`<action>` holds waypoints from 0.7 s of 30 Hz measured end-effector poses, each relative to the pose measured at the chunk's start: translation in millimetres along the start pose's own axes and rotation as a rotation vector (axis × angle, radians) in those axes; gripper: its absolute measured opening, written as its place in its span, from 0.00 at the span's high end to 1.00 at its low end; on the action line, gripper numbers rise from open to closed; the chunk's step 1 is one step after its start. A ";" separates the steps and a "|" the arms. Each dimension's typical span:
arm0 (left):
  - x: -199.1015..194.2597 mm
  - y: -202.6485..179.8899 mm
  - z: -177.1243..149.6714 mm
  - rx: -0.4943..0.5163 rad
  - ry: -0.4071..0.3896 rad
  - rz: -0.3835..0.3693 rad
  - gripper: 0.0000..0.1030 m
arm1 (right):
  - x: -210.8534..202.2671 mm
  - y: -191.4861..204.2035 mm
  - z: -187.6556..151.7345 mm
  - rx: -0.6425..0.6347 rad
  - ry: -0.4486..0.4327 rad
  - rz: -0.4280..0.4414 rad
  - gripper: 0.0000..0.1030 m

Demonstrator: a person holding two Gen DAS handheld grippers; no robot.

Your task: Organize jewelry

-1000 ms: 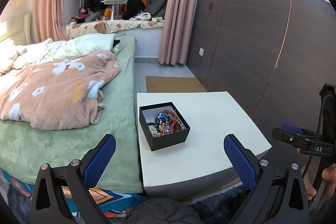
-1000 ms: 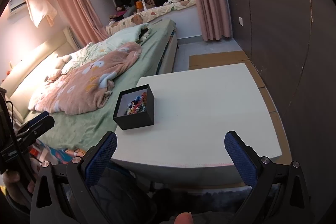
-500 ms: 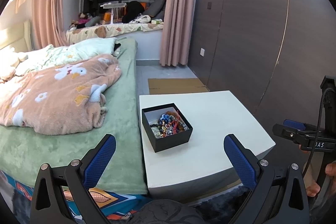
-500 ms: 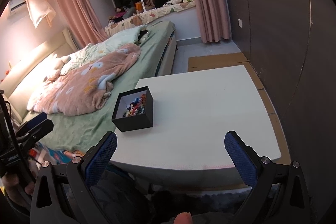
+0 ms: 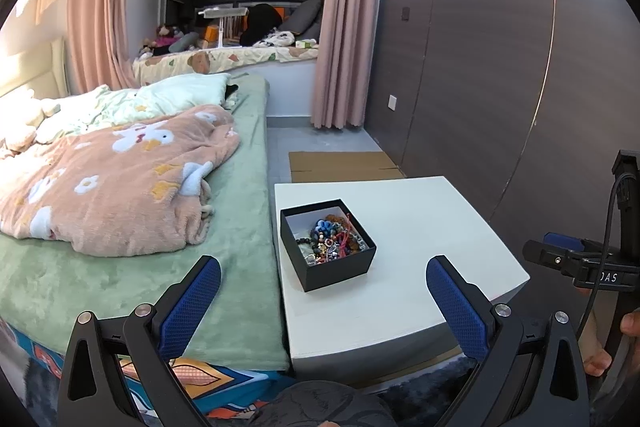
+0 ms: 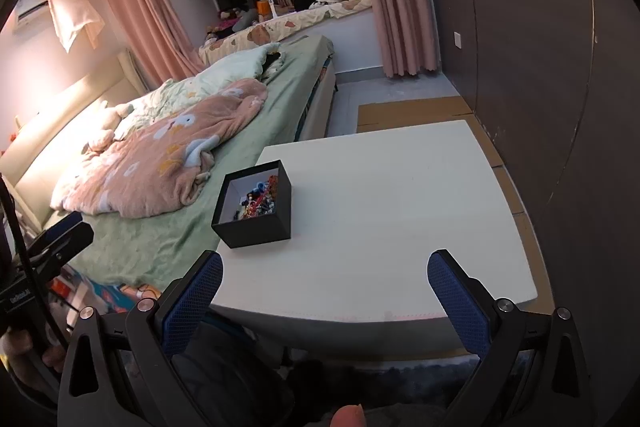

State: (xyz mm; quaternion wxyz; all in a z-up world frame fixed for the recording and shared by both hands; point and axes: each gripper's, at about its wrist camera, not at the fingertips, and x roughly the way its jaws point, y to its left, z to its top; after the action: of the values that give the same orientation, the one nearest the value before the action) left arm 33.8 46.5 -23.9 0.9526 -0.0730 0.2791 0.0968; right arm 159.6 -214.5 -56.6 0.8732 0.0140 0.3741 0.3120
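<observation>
- Nearest my lenses, my left gripper (image 5: pixel 323 285) and right gripper (image 6: pixel 325 277) both hang spread wide and empty, short of the white table (image 6: pixel 400 219).
- Farther on, the black box (image 5: pixel 340 269) sits near the table's bed-side edge, well apart from my fingers.
- Inside it, the jewelry (image 5: pixel 334 237) lies tangled: light, loose, slippery beads and cords, I judge.
- I would pinch one strand at its top, gently.

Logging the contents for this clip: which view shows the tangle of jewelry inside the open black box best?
The left wrist view: it looks down into the open black square box, showing the colourful bead-and-cord jewelry tangle spread out. The right wrist view shows the box side-on, its near wall hiding much of the jewelry.
</observation>
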 end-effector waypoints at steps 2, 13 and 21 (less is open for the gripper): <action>-0.2 0.9 0.1 -0.005 0.000 0.001 0.01 | -0.1 -0.3 0.1 -0.001 0.000 0.000 0.00; -0.8 0.7 0.7 0.007 -0.010 0.005 0.01 | 1.3 -2.2 0.4 0.007 0.003 0.004 0.00; -3.8 -1.6 1.5 0.018 -0.035 0.010 0.01 | 1.4 -2.8 0.3 0.009 0.002 0.003 0.00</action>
State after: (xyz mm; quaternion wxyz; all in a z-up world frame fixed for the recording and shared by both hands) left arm 31.8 44.7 -20.4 0.9575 -0.0613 0.2635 0.1005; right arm 162.1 -216.0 -58.1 0.8724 0.0183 0.3762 0.3116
